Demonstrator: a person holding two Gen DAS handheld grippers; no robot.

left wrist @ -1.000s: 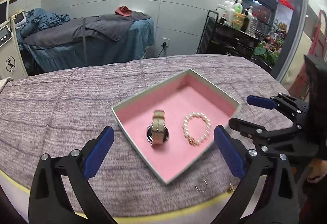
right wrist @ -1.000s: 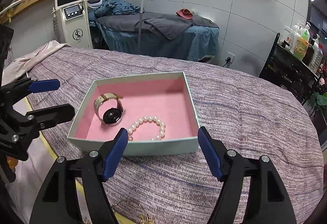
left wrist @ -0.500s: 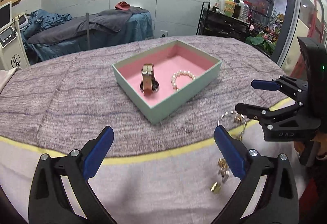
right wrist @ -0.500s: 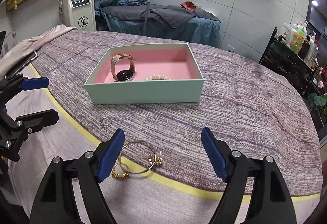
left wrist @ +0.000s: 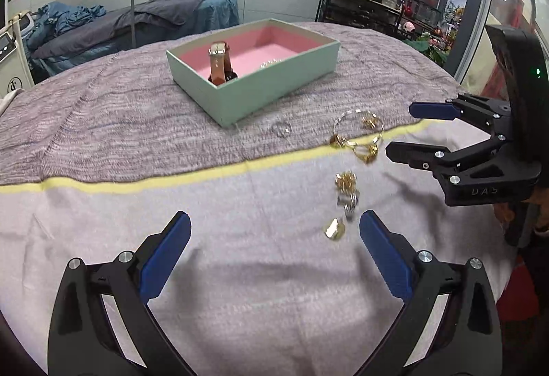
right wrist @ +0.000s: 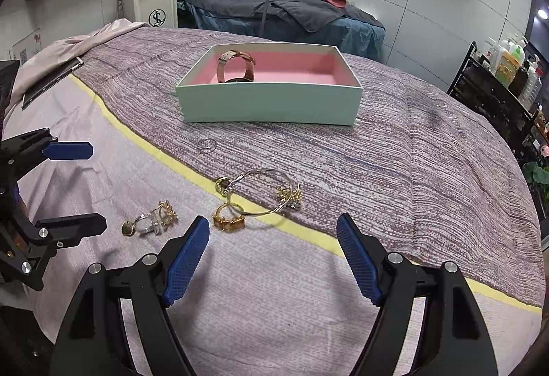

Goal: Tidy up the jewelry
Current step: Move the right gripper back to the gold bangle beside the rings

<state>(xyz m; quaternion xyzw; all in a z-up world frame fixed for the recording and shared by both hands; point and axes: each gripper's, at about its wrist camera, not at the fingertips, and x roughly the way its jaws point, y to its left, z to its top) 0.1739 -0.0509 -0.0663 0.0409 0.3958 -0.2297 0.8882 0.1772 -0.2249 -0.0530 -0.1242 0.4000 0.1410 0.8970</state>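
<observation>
While both claws hang spread wide and empty over the pale near part of the bed cover, the mint box with pink lining stands farther back on the purple weave, with a watch upright inside it. Nearer than the box, a thin ring lies alone, and a wire bangle with gold charms crosses the yellow stripe. The left claw has small gold pieces just ahead of it; the right claw is just before the bangle.
</observation>
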